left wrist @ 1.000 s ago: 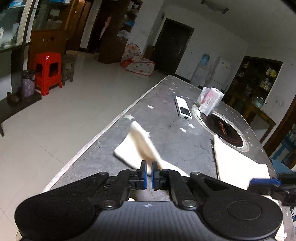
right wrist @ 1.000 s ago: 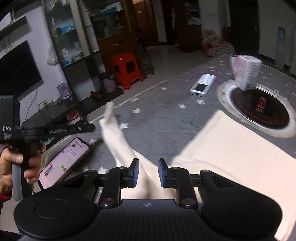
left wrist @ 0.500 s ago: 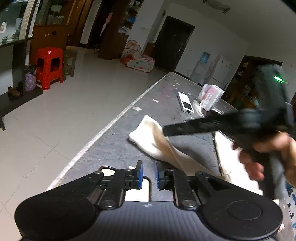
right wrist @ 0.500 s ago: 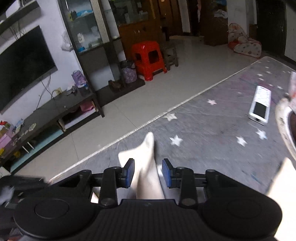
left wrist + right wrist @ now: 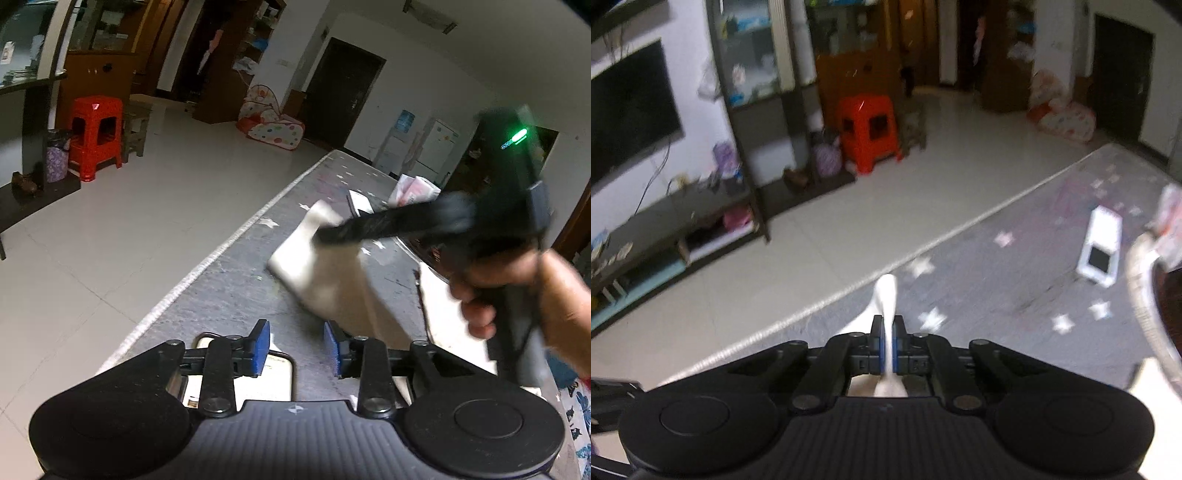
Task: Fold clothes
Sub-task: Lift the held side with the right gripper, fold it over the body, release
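A: How far along did the folding look?

B: Partway, at a guess. The cream garment (image 5: 325,266) lay on the grey star-printed tablecloth (image 5: 229,291), one sleeve-like strip drawn out and the body still spread flat to the right. No neat folded stack showed.

A: And the grippers?

B: The right gripper (image 5: 888,349) was clenched on a thin fold of the cloth, which stood up between its blue pads. The left gripper (image 5: 297,345) hung released, jaws apart, grasping nothing, above a phone (image 5: 273,380).

A: The fabric itself?

B: Soft, limp, matte and smooth; blur hid any finer weave.
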The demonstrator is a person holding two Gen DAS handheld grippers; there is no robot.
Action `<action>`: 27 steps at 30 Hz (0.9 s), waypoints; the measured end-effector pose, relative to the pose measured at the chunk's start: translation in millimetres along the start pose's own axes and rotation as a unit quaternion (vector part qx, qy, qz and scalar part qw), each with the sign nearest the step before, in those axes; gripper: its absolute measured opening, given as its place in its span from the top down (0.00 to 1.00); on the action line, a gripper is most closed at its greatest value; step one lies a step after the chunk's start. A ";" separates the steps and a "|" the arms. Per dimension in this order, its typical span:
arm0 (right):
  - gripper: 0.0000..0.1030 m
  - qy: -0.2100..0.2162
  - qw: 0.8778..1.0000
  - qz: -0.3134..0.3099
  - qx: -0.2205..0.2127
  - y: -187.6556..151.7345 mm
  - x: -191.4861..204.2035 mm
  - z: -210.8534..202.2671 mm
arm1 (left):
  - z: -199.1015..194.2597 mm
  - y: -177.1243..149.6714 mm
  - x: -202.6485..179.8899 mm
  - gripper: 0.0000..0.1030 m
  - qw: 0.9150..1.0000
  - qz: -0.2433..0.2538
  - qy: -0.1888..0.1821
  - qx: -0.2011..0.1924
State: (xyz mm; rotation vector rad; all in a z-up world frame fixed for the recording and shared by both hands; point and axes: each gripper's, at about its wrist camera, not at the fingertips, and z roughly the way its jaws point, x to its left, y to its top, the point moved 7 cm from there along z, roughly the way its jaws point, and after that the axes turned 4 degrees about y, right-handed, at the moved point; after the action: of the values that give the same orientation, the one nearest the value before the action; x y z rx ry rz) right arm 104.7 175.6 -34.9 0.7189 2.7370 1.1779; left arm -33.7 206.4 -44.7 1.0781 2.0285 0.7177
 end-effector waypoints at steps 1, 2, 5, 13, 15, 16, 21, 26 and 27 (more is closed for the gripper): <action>0.97 -0.005 1.000 0.002 -0.007 2.5 -1.6 -9.3 | 0.3 -0.9 -4.5 0.64 1.000 0.004 -0.005 0.001; 0.97 -0.016 1.000 0.003 -0.019 5.2 -6.1 -23.9 | 0.6 -2.3 -9.8 0.63 1.000 0.010 -0.011 0.003; 0.97 -0.050 0.997 0.005 -0.056 13.4 -19.7 -68.5 | 1.7 -8.4 -27.4 0.60 0.999 0.031 -0.030 0.010; 0.97 -0.134 0.983 0.042 -0.122 -2.1 -60.9 -171.0 | 5.6 -42.0 -89.4 0.54 0.987 0.107 -0.109 0.050; 0.97 -0.155 0.977 0.051 -0.134 -10.1 -72.0 -193.4 | 3.6 -53.8 -103.8 0.52 0.982 0.132 -0.127 0.056; 0.97 -0.162 0.976 0.055 -0.135 -14.8 -75.8 -199.6 | 3.9 -57.3 -111.9 0.52 0.979 0.143 -0.132 0.059; 0.97 -0.183 0.968 0.096 -0.140 -53.9 -98.7 -229.9 | 11.0 -75.8 -139.3 0.55 0.970 0.200 -0.126 0.061; 0.97 -0.185 0.963 0.125 -0.147 -77.8 -111.5 -242.4 | 22.8 -85.5 -144.8 0.80 0.965 0.236 -0.099 0.060; 0.97 -0.183 0.963 0.129 -0.150 -79.9 -112.7 -244.8 | 23.0 -85.5 -143.6 0.83 0.964 0.240 -0.094 0.058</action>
State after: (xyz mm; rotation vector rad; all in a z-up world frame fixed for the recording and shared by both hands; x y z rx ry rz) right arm 112.8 -85.9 68.2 1.1412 2.1530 1.3119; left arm 1.8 44.0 -73.6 1.6725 1.6770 0.7058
